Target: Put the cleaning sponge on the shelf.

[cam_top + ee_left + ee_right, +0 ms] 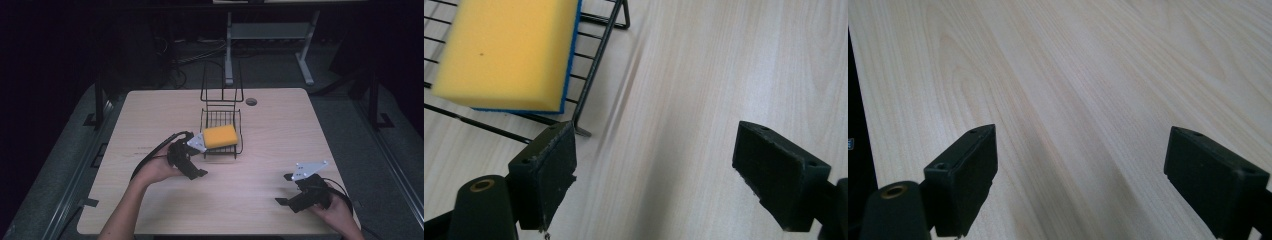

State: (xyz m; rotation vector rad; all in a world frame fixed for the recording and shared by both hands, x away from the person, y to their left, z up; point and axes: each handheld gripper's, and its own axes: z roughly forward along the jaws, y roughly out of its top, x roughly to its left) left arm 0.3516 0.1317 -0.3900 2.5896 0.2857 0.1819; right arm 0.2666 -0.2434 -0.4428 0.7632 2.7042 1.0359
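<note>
A yellow sponge (220,136) with a blue underside lies on the low shelf of a black wire rack (222,95) at the middle of the table. My left gripper (196,161) is just left of the rack's front corner, open, with nothing between its jaws. In the left gripper view the sponge (506,50) rests on the rack's wires (594,65) at the upper left, ahead of the left gripper (661,165). My right gripper (284,189) hovers open near the front right of the table. The right gripper (1083,175) has bare wood under it.
The light wooden table (150,200) has a round cable hole (251,101) near its far edge. The rack's tall wire back stands behind the sponge. Legs of another desk (229,50) stand on the dark floor beyond. Cables trail from both grippers.
</note>
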